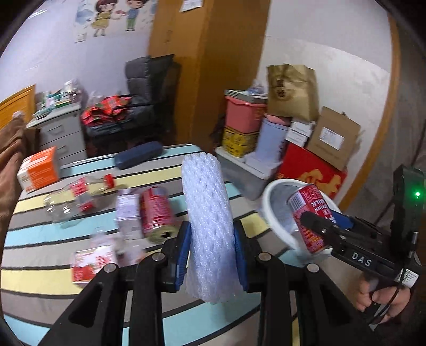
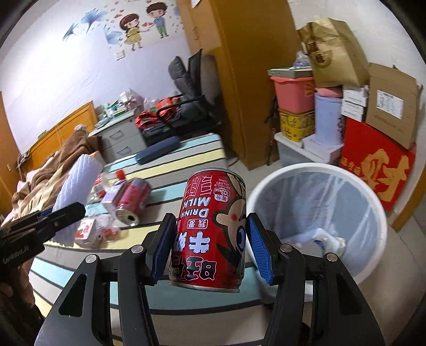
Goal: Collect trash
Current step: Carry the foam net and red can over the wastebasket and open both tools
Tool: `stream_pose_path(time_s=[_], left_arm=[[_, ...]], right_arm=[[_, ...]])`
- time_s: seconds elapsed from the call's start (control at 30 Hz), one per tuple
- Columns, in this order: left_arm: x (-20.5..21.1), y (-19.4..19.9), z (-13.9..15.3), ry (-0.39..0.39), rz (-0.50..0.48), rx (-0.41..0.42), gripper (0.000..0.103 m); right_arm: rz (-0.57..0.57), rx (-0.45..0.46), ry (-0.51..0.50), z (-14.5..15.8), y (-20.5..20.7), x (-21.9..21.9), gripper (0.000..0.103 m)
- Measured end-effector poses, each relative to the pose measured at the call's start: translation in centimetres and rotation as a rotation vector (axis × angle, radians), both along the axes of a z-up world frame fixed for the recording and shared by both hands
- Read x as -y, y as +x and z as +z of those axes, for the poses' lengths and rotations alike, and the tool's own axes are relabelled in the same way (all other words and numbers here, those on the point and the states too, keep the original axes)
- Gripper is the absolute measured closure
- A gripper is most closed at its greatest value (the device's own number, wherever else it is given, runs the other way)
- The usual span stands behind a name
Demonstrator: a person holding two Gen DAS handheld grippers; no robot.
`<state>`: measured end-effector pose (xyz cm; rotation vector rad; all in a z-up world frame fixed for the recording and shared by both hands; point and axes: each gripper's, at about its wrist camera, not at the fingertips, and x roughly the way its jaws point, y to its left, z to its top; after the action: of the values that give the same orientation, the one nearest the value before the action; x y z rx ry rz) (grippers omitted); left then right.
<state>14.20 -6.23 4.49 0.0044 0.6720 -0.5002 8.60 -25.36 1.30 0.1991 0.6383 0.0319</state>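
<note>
— What's behind the bed from where I'm steering?

— I see a pale lilac wall (image 2: 53, 69) with cartoon-children stickers (image 2: 143, 24), a tall wooden wardrobe (image 2: 239, 79), and a dark chair (image 2: 191, 87) just beside a grey drawer cabinet (image 2: 119, 138).

— And to the right?

— Stacked boxes (image 2: 372, 157) and a pink bin (image 2: 295, 93) against the white wall; tiled floor (image 2: 239, 166) below.
</note>
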Motion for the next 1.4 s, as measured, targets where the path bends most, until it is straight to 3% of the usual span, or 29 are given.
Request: stream_pose_path(time_s=[0.3,0.67,1.27,1.33,1.4], left_arm=[[6.4,-0.5,0.2,0.010,-0.127,0.000,0.071],[13.6,0.1,-1.4,0.019,-0.252,-0.056,0.071],[20.5,1.7,-4.7,0.083,-0.313,-0.123,0.070],[20.7,1.9,-5.0,0.088,-0.307,-0.125,0.068],[20.8,2.1,-5.2,0.088,-0.304,-0.129,0.054]], right_arm=[[-0.084,0.010,-0.013,0.3,-0.7,4.4,0.047],[-0.160,-0.047,-0.019,-0.9,-0.4,8.8,0.047],[-0.187,-0.216,-0.028,-5.2,1.9,13.0,0.047],[-0.188,-0.225,-0.028,-5.3,2.0,13.3,0.047],[-0.185,-0.227,-0.019,-5.4,2.0,13.5,0.046]])
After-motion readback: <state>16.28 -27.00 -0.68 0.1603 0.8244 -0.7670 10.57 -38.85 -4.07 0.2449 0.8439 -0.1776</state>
